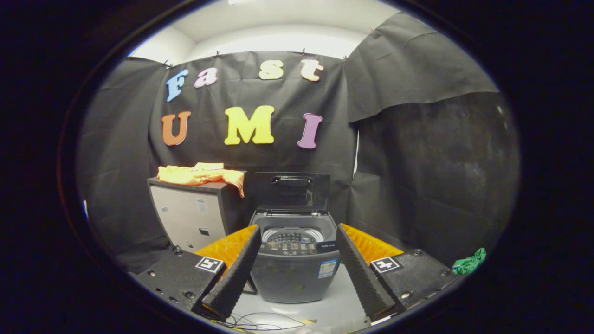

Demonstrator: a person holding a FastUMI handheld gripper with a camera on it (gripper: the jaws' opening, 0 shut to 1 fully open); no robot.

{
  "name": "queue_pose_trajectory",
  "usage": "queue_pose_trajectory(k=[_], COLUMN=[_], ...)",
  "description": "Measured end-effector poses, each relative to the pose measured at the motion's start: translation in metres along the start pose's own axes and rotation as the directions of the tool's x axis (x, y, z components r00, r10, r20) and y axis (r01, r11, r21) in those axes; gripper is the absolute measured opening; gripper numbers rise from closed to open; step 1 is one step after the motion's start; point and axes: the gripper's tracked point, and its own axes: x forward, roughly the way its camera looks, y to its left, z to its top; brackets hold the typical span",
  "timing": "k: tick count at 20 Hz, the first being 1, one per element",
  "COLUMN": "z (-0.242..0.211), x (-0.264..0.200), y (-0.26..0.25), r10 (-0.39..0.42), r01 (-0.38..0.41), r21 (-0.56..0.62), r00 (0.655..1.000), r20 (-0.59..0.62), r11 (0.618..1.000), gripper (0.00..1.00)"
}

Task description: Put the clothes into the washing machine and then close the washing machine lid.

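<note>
A small grey top-loading washing machine (294, 266) stands on the floor just ahead of my fingers, its dark lid (292, 190) raised upright and the drum (292, 235) showing. An orange garment (200, 175) lies crumpled on top of a boxy cabinet (192, 215) left of the machine, one corner hanging over the edge. My gripper (297, 236) is open, held back from the machine, with nothing between the fingers; the washer shows in the gap.
A green cloth (469, 262) lies low at the far right beside the black cloth wall. Thin cables (260, 322) trail on the pale floor (343, 301) in front of the machine.
</note>
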Motion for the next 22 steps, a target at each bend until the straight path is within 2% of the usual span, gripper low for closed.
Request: queue_pose_trajectory(k=[9, 18, 22], z=[0.021, 0.119, 0.167], x=[0.001, 0.031, 0.057], y=[0.012, 0.064, 0.111], r10=[0.006, -0.020, 0.009], r01=[-0.006, 0.017, -0.013], r21=[0.012, 0.054, 0.074], r00=[1.000, 0.999, 0.998], r20=[-0.005, 0.045, 0.059], r11=[1.000, 0.998, 0.997], gripper=[1.00, 1.00, 1.00])
